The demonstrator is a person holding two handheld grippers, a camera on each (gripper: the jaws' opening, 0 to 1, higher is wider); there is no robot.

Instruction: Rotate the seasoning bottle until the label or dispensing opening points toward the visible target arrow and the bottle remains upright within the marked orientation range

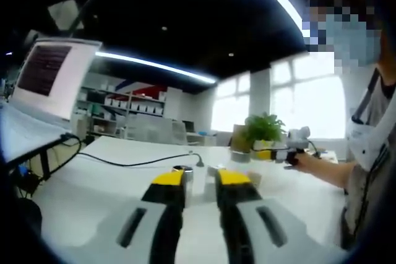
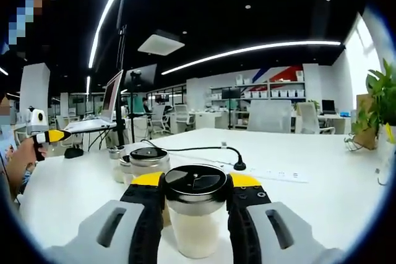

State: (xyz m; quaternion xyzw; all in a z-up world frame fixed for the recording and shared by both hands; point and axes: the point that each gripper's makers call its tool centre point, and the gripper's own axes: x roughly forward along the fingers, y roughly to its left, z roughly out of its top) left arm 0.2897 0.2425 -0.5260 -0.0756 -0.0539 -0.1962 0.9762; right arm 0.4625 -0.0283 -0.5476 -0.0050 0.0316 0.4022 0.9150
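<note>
The left tongs (image 1: 200, 183) stand slightly parted over the white surface (image 1: 111, 183), a small dark-capped jar (image 1: 184, 174) just beyond them. At 3 o'clock, a hand (image 1: 301, 160) holds the right tongs (image 1: 272, 154) near a potted plant (image 1: 263, 129).

An open-plan office: desks (image 2: 322, 171), chairs (image 2: 307, 117), shelving (image 2: 272, 91), monitor (image 1: 52, 75).

We see two views, each from a camera low over the white table (image 1: 93, 171), looking out along its own jaws. The left gripper view looks across the table to the bright windows (image 1: 322, 103) and the plant (image 1: 264, 129). The right gripper view looks the other way, to the shelves (image 2: 272, 94), and sits very close to a bottle (image 2: 195, 211). Both views share the table and the black cable (image 2: 204, 149). Each view catches the other gripper far off.
</note>
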